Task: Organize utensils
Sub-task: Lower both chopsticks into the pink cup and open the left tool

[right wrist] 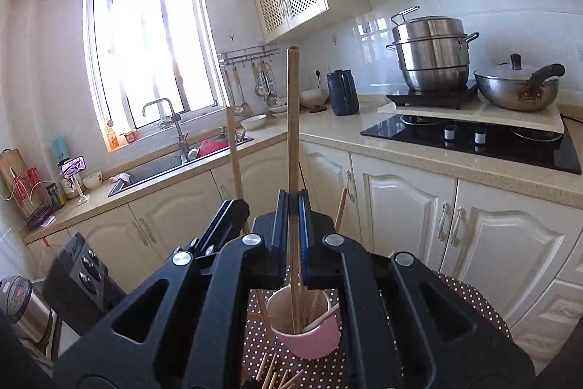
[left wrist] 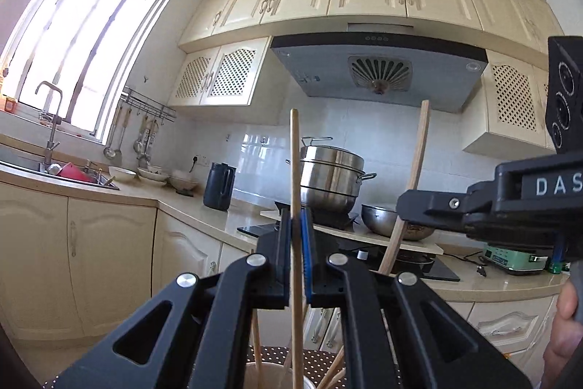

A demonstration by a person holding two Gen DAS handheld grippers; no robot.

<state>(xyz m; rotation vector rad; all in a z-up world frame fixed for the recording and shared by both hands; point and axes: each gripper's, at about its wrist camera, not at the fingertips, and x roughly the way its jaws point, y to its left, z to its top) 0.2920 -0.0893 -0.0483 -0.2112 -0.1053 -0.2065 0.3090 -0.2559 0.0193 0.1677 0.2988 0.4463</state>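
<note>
In a cream-cabinet kitchen, the left gripper [left wrist: 296,217] is clenching a single wooden chopstick [left wrist: 296,170] between its blue-edged pads, the stick standing upright through the centre of the left wrist view and running down past the jaws toward the lower edge of the frame. At the right of that view, the right gripper [left wrist: 404,203] is reaching in from the side, gripping a second chopstick [left wrist: 413,177] that is leaning slightly off vertical.

In the right wrist view, the right gripper [right wrist: 293,203] is pinching its chopstick [right wrist: 293,119] at frame centre, the stick's lower end dipping into a pink cup [right wrist: 309,341] sitting on a brown polka-dot cloth [right wrist: 470,301] in the lower middle of the frame. More chopsticks are standing inside the cup, and loose ones [right wrist: 277,378] are lying on the cloth at the bottom edge. The left gripper [right wrist: 227,217] is showing at centre left with its own stick rising beside it.

Behind, a steel steamer pot [right wrist: 431,57] and a wok [right wrist: 517,86] are sitting on the stove at upper right, and a sink [right wrist: 156,166] is lying under the bright window at left.
</note>
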